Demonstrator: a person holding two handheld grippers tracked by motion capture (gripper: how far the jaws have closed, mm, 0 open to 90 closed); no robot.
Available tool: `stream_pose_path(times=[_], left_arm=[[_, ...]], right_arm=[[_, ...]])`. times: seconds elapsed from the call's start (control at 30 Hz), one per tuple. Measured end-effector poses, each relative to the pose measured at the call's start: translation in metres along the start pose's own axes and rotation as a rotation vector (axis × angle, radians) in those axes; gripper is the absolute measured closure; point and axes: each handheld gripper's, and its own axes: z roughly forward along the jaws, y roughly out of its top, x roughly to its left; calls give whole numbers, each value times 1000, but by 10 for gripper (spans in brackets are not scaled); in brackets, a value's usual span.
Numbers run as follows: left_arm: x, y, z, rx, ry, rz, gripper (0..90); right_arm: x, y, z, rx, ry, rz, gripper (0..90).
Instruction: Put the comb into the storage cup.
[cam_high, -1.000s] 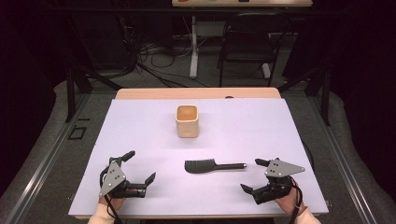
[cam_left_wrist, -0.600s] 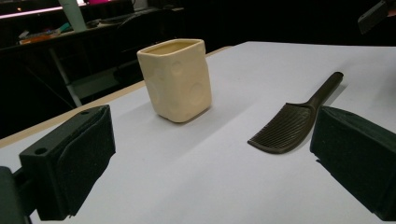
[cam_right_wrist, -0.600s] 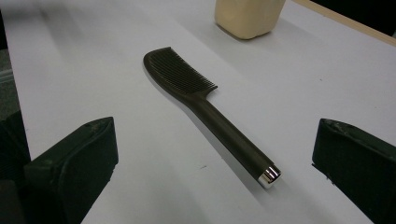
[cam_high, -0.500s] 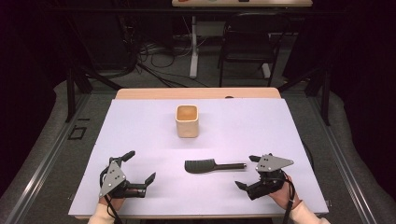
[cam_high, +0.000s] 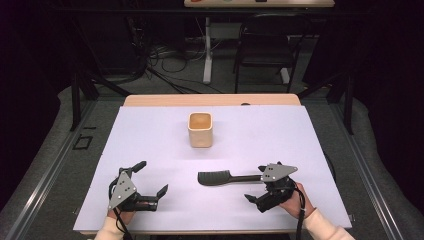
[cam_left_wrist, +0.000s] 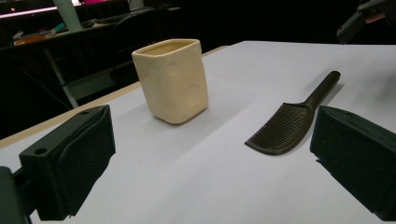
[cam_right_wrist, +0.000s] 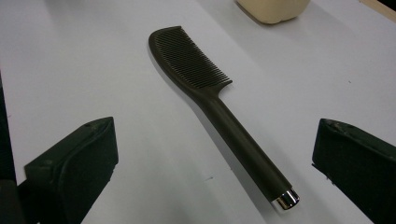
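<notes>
As right tool (cam_high: 256, 182) nears comb (cam_high: 220, 177), left unmoved

The right gripper (cam_high: 256, 183) slid leftward from the lower right of the high view, and its open jaws closed in around the comb's (cam_high: 227, 177) handle end.

No text, label, brand, number or sign can be read anywhere: the cup (cam_high: 200, 129) and the comb (cam_right_wrist: 210, 98) are plain, and the white tabletop (cam_high: 280, 135) bears no marking from edge to edge.
</notes>
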Motion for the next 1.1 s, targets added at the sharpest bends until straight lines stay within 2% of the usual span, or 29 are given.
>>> stream_pose_path(times=[0.2, 0.5, 0.83, 0.97, 1.1], left_arm=[[1, -1, -1, -1, 5, 1, 0], [0, -1, 0, 4, 11, 0, 0], [1, -1, 1, 6, 12, 0, 0], [1, -1, 0, 2, 13, 4, 0], [1, -1, 1, 5, 13, 4, 0]], right_arm=[[-3, 6, 3, 11, 3, -7, 0], [-5, 17, 14, 64, 28, -61, 0], [-9, 27, 26, 118, 65, -89, 0], [-10, 31, 30, 133, 60, -96, 0], [-13, 33, 34, 148, 75, -96, 0]])
